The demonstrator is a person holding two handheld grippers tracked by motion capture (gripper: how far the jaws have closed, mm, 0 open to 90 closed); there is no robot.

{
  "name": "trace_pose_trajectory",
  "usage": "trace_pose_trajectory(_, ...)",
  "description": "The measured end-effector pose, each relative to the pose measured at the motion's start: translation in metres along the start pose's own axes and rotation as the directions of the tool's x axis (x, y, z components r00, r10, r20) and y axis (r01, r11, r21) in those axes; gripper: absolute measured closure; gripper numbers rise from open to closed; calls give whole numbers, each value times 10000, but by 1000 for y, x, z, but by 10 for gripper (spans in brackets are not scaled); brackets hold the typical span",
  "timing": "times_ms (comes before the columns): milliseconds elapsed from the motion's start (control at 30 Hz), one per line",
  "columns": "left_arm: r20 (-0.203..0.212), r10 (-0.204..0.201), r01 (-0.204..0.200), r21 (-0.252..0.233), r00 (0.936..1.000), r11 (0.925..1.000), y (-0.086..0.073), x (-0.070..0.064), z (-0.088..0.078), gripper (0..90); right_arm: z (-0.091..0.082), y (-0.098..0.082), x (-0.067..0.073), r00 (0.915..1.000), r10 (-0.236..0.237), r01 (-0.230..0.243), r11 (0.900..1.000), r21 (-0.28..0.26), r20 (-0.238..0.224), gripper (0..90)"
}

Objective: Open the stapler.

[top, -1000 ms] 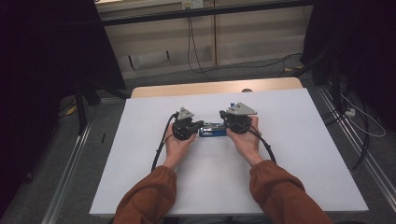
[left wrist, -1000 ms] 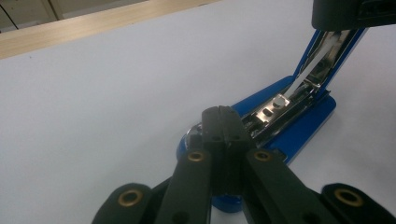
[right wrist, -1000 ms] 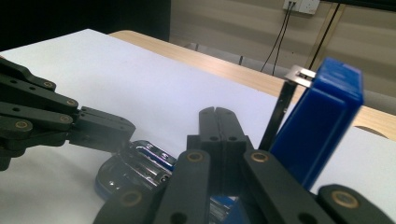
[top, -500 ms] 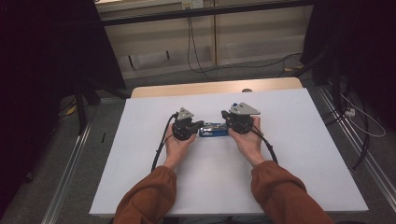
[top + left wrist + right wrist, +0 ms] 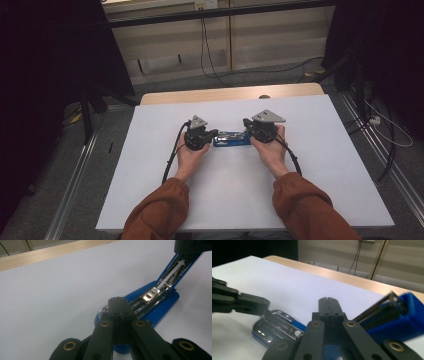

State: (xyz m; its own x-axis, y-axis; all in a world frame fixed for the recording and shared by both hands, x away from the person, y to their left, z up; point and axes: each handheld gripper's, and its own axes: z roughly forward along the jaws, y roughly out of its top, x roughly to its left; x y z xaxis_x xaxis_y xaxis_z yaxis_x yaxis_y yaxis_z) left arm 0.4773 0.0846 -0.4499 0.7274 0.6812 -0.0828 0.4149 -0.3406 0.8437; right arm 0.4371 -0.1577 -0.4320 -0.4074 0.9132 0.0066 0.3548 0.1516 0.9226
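A blue stapler (image 5: 231, 138) lies on the white table top (image 5: 150, 165) between the two hands, hinged open. In the left gripper view its base and metal channel (image 5: 150, 296) lie flat while the upper arm (image 5: 175, 270) slants up to the right. My left gripper (image 5: 120, 300) is shut, nothing between its jaws, its tips over the base's near end. My right gripper (image 5: 327, 300) is shut too and empty, pointing between the blurred blue upper arm (image 5: 404, 315) and the metal anvil end (image 5: 277, 327). From above, the left gripper (image 5: 215, 133) and right gripper (image 5: 246, 123) face each other.
A wooden table edge (image 5: 230, 95) runs behind the white sheet. Cables (image 5: 385, 135) trail on the floor at the right, and metal rails (image 5: 75, 170) flank the table. Both orange sleeves (image 5: 160, 210) come in from the bottom.
The right hand and its gripper have edged slightly to the right. The left hand has stayed where it was, and both grippers remain shut.
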Motion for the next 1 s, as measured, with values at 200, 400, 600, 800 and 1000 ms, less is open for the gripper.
trace_pose_trajectory(200,9,2,-2,-5,10000,10000,0,0,0,900,-5,-3,-9,9999,162,-162,9999,-14,-58,900)
trace_pose_trajectory(400,2,67,-67,-6,10000,10000,0,0,0,900,-7,-5,-11,9999,-102,103,9999,-24,52,900)
trace_pose_trajectory(600,8,91,-91,-3,10000,10000,0,0,0,900,-11,-12,-20,9998,60,-62,9999,138,171,900)
trace_pose_trajectory(800,-17,91,-91,-6,10000,10000,-1,0,0,900,-16,-15,-30,9996,-36,28,9995,311,270,900)
trace_pose_trajectory(1000,-2,87,-87,-1,10000,10000,-1,0,0,900,-20,-18,-36,9996,-98,88,9992,397,272,900)
